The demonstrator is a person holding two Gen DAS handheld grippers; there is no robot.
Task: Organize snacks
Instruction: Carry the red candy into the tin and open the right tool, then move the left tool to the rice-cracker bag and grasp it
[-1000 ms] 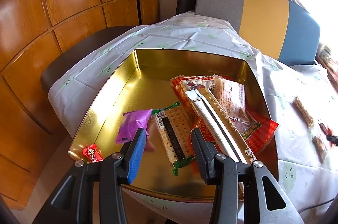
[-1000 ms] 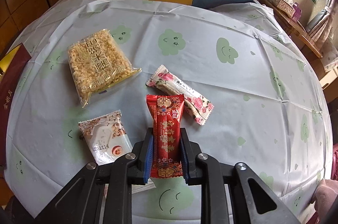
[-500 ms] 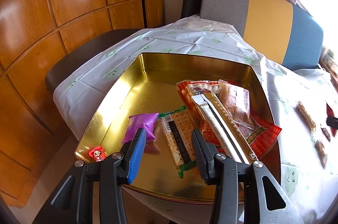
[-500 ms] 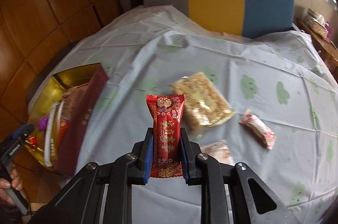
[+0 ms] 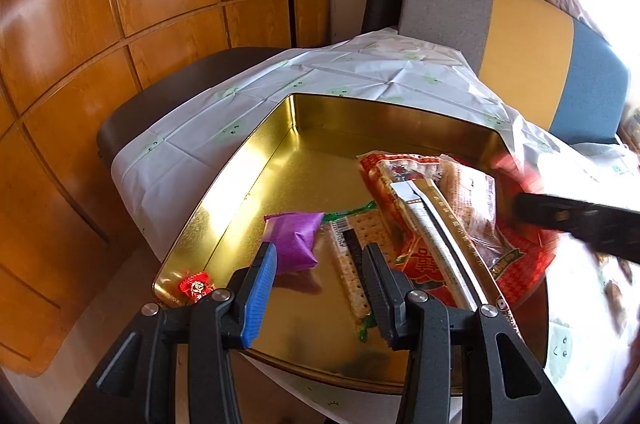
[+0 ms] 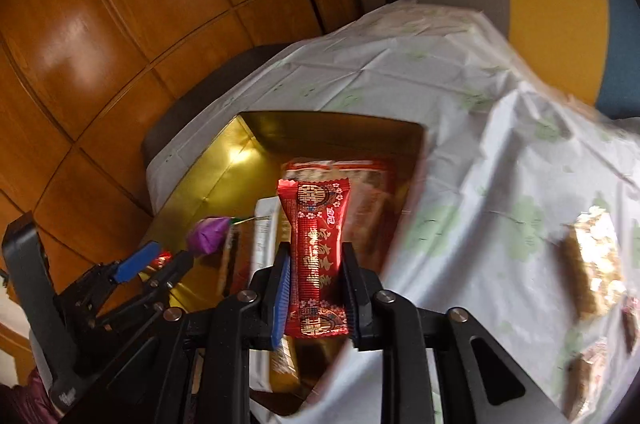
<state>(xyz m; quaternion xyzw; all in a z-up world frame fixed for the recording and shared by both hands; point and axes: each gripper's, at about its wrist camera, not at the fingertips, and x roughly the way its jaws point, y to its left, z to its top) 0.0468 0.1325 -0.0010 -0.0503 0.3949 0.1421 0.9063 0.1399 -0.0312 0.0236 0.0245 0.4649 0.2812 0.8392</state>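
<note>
Right claw (image 6: 314, 298) pinching red packet (image 6: 316, 256) above gold tin (image 5: 256, 160); left claw (image 5: 318, 290) spread, empty. Risk: dropping too early, landing on crowded packets, sliding onto tabletop (image 6: 500, 160).

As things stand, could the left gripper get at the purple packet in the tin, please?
Probably yes. The left gripper is empty with its jaws open, and the purple packet lies uncovered on the gold tin floor just ahead, with nothing between them.

Gold double-happiness sign shows on the red packet (image 6: 316, 256); other print on the tin's (image 5: 256, 160) wrappers stays too blurred.
</note>
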